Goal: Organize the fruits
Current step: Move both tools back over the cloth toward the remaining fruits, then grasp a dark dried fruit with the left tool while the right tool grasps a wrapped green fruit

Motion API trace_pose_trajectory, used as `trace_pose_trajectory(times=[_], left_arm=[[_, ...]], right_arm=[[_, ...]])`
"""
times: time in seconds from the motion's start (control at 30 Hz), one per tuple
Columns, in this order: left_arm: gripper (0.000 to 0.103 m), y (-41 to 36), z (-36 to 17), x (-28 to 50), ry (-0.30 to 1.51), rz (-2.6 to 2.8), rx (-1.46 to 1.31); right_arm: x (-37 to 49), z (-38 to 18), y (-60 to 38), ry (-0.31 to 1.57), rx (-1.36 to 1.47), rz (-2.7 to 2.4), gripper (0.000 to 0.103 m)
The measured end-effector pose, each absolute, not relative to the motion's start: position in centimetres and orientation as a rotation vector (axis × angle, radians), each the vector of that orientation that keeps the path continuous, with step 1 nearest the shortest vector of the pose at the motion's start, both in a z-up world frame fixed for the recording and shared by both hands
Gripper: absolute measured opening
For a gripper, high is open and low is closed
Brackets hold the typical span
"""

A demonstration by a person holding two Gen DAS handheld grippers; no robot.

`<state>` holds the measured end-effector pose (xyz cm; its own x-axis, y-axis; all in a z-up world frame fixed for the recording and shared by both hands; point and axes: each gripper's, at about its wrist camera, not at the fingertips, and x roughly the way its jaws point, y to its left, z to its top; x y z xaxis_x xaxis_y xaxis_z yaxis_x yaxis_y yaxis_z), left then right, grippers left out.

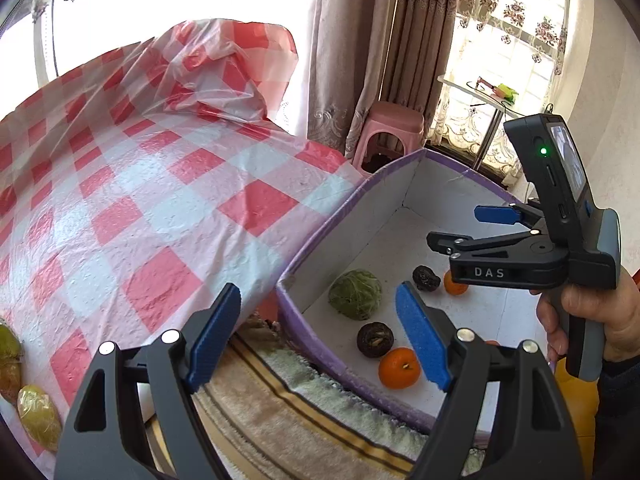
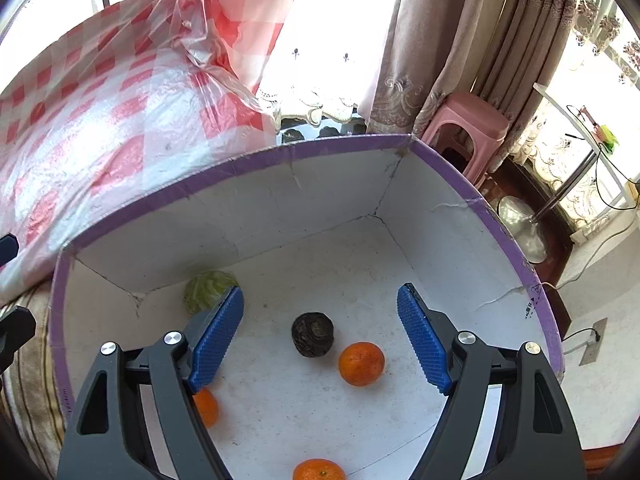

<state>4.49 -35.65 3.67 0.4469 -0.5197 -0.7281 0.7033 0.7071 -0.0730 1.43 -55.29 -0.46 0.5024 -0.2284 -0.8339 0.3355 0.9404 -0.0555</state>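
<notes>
A white cardboard box with a purple rim (image 2: 280, 156) holds a green leafy fruit (image 2: 208, 290), a dark wrinkled fruit (image 2: 313, 334) and three oranges (image 2: 361, 363), (image 2: 206, 406), (image 2: 319, 470). My right gripper (image 2: 320, 292) hangs open above the box floor, nothing between its blue pads; it also shows in the left wrist view (image 1: 468, 226), over the box. My left gripper (image 1: 320, 320) stands open and empty above the box's near-left rim (image 1: 304, 344). In that view the green fruit (image 1: 355, 294), two dark fruits (image 1: 375, 339), (image 1: 426, 278) and two oranges (image 1: 399, 367), (image 1: 455, 283) lie inside.
A red-and-white checked plastic cloth (image 1: 168, 200) covers the table left of the box; yellow-green wrapped fruits (image 1: 38, 416) lie at its near-left edge. A striped towel (image 1: 300, 420) lies under the box. A pink stool (image 1: 390, 128) and curtains stand behind. A hand (image 1: 592, 312) holds the right gripper.
</notes>
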Motion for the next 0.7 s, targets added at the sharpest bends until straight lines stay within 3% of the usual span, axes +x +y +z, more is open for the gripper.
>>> trace_pose_trajectory(times=[0.7], left_arm=[[0.080,-10.9,7.7,6.6,0.663,-0.306,-0.090]], right_arm=[[3.1,3.7,-39.1,0.860,0.076,0.029,0.077]])
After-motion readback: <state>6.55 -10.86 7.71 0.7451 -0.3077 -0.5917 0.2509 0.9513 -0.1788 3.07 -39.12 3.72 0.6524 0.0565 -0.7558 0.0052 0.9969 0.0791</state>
